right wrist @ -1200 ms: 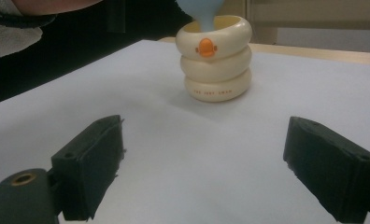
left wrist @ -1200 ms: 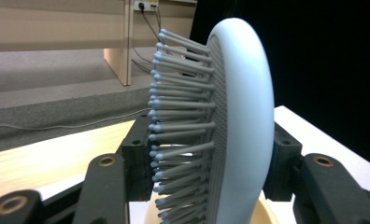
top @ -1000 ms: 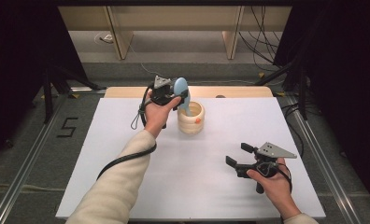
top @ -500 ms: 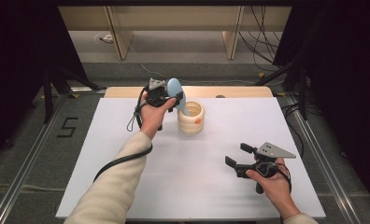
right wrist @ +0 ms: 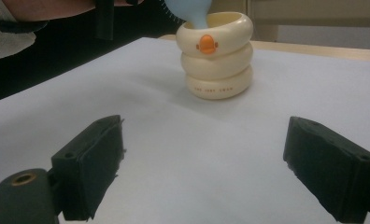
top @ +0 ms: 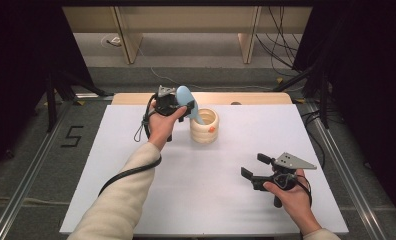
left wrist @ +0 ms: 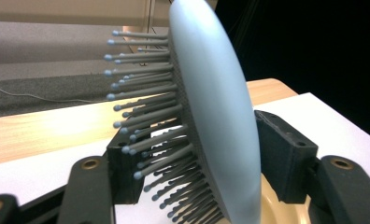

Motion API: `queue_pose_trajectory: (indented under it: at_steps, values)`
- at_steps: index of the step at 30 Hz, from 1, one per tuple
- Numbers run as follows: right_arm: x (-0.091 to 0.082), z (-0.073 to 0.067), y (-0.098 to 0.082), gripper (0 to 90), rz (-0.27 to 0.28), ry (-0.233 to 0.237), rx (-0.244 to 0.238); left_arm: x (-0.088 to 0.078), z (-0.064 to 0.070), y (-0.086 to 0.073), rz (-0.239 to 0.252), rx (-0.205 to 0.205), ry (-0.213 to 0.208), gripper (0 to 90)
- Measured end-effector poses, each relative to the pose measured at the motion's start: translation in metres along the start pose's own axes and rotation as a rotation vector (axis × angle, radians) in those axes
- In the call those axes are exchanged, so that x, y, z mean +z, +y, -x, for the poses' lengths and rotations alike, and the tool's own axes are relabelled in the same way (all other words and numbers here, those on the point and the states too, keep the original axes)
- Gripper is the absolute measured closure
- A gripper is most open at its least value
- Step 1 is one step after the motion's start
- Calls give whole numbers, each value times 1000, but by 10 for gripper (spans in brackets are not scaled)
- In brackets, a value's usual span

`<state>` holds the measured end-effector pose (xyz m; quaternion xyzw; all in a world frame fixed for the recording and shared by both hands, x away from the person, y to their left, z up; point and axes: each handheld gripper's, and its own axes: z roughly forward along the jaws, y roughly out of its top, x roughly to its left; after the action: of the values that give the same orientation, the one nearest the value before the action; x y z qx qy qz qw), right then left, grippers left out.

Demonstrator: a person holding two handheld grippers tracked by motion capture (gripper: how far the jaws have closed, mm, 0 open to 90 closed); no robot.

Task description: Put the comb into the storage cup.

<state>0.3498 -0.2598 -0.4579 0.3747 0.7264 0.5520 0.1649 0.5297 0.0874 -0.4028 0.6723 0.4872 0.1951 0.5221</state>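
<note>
A light blue hairbrush (top: pixel 184 97) stands tilted with its handle down in a cream ringed cup (top: pixel 204 127) that has an orange mark. My left gripper (top: pixel 184 107) reaches in from the cup's left, with its jaws either side of the brush head. In the left gripper view the bristles (left wrist: pixel 145 116) reach one pad and the smooth back (left wrist: pixel 216 102) lies against the other. These jaws have just been opening with the brush between them. My right gripper (top: pixel 255 165) rests open at the front right, pointing at the cup (right wrist: pixel 216 56) with nothing between its jaws (right wrist: pixel 202 163).
A white sheet (top: pixel 136 200) covers the table, with a bare wooden strip (top: pixel 256 97) along the far edge. Dark stands and cables (top: pixel 281 30) lie on the floor beyond and at both sides.
The brush head and my left gripper have drifted slightly to the left of the cup. My right hand has stayed still.
</note>
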Motion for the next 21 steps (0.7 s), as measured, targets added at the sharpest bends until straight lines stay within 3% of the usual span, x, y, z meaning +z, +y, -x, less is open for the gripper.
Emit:
queue_pose_trajectory:
  at_steps: [4,9,15,21]
  values:
    - [0,0,0,131,0,-2,2,-2,-2,-1,-26,-8,-6,352]
    - [0,0,0,131,-2,-2,2,-5,-4,-1,-49,10,-32,297]
    - [1,0,0,132,-4,-3,5,-11,-7,0,-50,28,-43,232]
    - [0,1,0,133,-1,-5,4,-19,-7,1,-59,52,-27,164]
